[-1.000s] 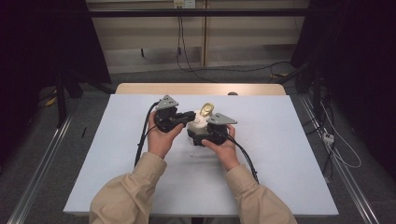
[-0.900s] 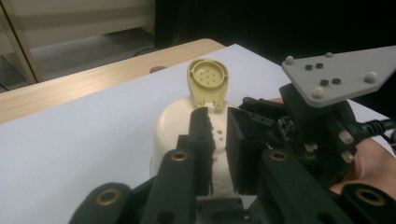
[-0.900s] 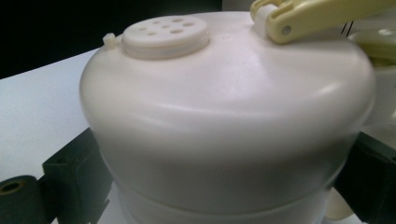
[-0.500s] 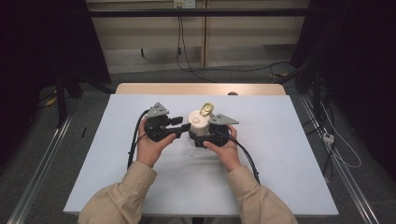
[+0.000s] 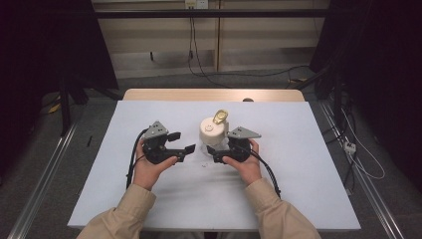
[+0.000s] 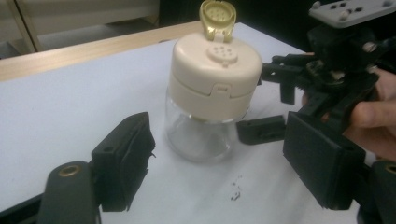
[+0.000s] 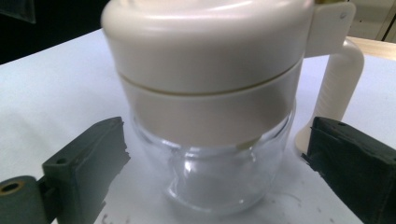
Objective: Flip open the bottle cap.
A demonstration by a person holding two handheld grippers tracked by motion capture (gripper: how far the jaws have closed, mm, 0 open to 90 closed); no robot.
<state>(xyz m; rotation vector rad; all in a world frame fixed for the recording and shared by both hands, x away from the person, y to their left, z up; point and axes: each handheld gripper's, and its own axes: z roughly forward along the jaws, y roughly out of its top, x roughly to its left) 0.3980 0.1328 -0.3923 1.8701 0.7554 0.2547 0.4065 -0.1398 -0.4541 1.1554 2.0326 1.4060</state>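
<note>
A clear glass jar with a cream lid stands upright mid-table, and its yellow flip cap is raised over the shaker holes. My left gripper is to the left of the jar and apart from it. Its jaws have just been opening and hold nothing. In the left gripper view, this gripper frames the jar from a distance. My right gripper reaches in from the jar's right. In the right gripper view, its pads flank the glass with thin gaps showing.
The white tabletop has free room on every side of the jar. A few dark specks lie on it in front of the jar. A wooden strip runs along the far edge, with cables on the floor beyond.
My left gripper has drawn back leftward from the jar's lid and opened its jaws. The jar and the right gripper have stayed in place.
</note>
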